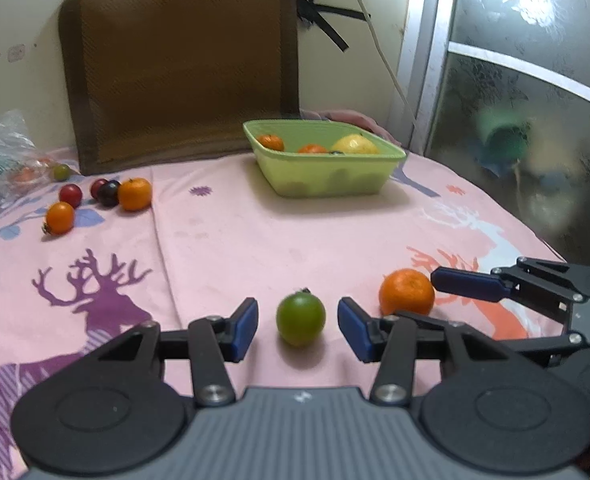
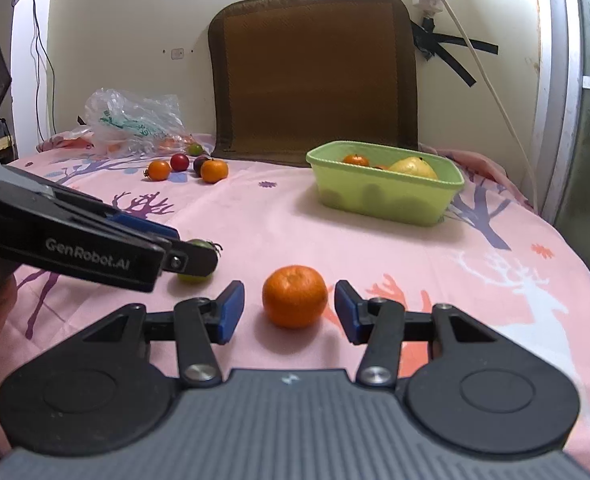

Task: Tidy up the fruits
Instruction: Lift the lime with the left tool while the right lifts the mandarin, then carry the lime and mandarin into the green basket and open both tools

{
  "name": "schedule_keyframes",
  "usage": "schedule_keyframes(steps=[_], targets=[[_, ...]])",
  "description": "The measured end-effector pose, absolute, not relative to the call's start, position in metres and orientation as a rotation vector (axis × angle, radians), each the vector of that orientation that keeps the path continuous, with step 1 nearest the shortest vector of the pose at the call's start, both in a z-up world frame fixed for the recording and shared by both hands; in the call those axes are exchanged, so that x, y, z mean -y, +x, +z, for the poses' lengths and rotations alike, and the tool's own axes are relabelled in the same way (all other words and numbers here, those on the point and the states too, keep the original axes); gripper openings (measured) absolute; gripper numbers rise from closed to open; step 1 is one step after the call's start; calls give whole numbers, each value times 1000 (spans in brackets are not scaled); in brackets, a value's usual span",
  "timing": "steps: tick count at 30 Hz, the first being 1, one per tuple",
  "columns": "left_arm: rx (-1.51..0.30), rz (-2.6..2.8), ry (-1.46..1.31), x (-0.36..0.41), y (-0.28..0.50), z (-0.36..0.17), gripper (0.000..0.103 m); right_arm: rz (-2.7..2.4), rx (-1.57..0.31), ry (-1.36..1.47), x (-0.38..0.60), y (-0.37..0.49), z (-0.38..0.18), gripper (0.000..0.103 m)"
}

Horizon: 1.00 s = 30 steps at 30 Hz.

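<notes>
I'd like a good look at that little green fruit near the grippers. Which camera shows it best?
The left wrist view: the green fruit sits whole and unblocked between the open left gripper fingers. In the right wrist view, the left gripper's arm covers most of it.

A pink bedsheet (image 2: 279,224) with deer and tree prints covered the bed. On it, near the front, sat a green fruit (image 1: 300,319) and, just beside it to the right, a mandarin (image 2: 294,296). Farther back stood a light green basket (image 2: 387,196). Off to the left lay a cluster of small fruits (image 2: 187,168), orange, red and dark, close together, with a crumpled clear plastic bag (image 2: 135,122) behind them. A brown cushion (image 2: 315,76) stood upright against the wall.
</notes>
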<state>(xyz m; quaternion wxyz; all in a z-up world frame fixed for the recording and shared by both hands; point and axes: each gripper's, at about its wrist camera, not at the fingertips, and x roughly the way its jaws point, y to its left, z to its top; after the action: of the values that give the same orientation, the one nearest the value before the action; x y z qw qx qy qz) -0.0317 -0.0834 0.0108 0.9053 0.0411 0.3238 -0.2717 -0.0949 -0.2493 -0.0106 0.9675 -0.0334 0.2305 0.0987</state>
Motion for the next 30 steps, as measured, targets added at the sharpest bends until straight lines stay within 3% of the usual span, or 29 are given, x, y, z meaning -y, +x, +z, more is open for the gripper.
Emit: schedule_keyframes(steps=[2,4,6,18,28,30], targets=[[-681,-564,85,85,-29,7,44,198,-475,-64,249,-93,-12,53],[-695,-568,83,86,-27,3,35,202,-497,-54,250,-89,-13,51],[-689,-571,93,87,-26,2,29,205,-529,-46,250,-83,-15,39],[-606,-677,26,126,57,64,29,137,-332,26,287,-18,31,38],[-663,-588,-27,177,162,50,30,50,-388,80,325,92,20,39],[-661,-574,-22,179,168,47,34,31,-383,66,323,96,17,41]])
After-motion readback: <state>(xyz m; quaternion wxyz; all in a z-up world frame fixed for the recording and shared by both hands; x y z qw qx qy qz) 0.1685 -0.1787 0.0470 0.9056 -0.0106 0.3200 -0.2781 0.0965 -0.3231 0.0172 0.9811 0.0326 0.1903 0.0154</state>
